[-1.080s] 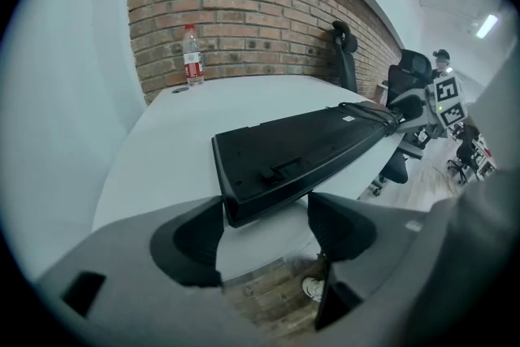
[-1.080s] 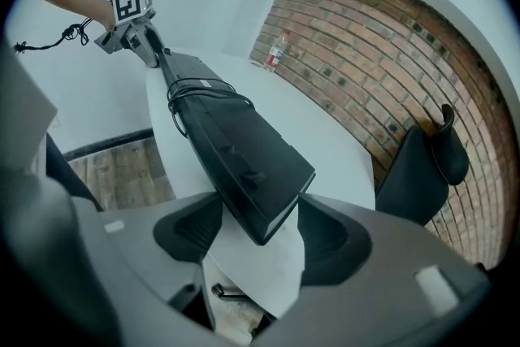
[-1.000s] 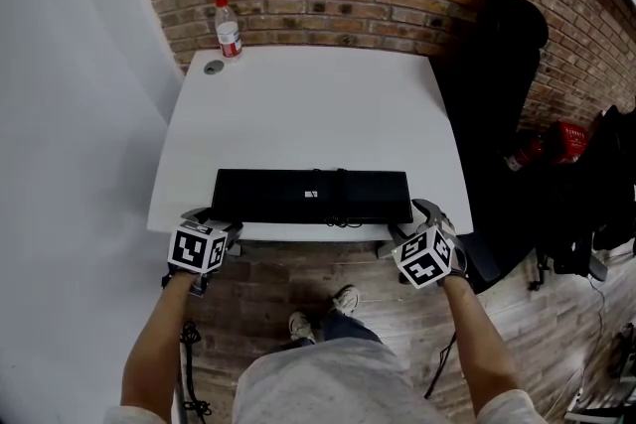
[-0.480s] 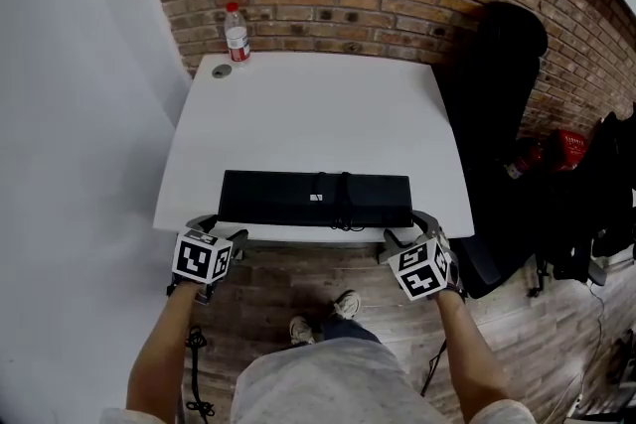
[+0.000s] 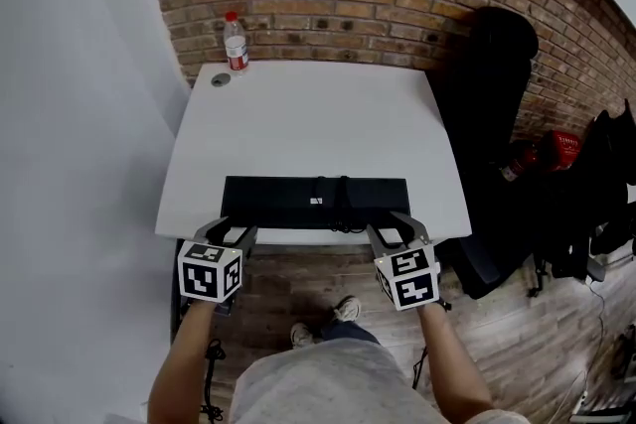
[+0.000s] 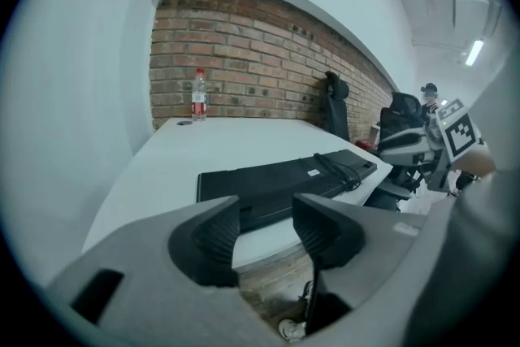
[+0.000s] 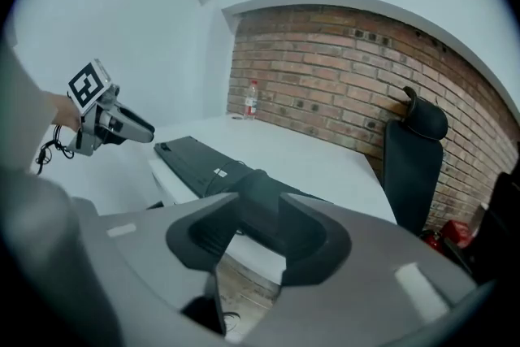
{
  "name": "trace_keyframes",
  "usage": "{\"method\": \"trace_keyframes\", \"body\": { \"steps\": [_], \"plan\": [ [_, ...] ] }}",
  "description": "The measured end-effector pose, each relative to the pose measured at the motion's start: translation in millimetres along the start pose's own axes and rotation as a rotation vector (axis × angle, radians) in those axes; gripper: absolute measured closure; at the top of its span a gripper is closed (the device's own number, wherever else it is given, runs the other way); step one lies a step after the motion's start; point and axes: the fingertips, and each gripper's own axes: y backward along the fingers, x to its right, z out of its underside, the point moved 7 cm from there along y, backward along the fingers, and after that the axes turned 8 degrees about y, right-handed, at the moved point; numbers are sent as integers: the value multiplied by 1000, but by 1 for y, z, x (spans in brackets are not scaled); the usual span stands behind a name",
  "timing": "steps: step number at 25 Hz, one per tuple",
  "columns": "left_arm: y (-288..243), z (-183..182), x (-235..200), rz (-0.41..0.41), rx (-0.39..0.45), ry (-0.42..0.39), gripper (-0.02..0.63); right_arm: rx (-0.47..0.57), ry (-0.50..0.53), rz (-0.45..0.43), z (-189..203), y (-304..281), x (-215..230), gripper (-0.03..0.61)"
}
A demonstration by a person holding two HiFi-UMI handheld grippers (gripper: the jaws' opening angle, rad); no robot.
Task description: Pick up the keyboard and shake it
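Two sets of fingers, neither pinching anything yet. My left gripper [image 5: 231,231] hung just off the near edge of the bench [image 5: 298,114], by the left end of the keyboard [image 5: 298,199]. Its fingers were half spread and had just been closing, with only the bench edge in the gap. My right gripper [image 5: 395,228] sat by the near right corner, its fingers likewise closing, the keyboard's end in line with the gap but unpressed. The keyboard lay flat along the near edge. I judged this the grasping step: next, both pairs had to slide on and clamp.

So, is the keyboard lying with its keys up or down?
Keys down: the keyboard shows a smooth black back with a white label and no keys, flat on the table.
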Motion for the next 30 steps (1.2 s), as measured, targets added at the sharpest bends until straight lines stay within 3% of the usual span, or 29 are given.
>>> {"method": "trace_keyframes", "body": {
  "steps": [13, 30],
  "plan": [
    [33, -38, 43, 42, 213, 3, 620, 180, -188, -23, -47, 42, -17, 566],
    [29, -33, 53, 78, 202, 23, 620, 166, -217, -50, -44, 44, -25, 566]
  ]
}}
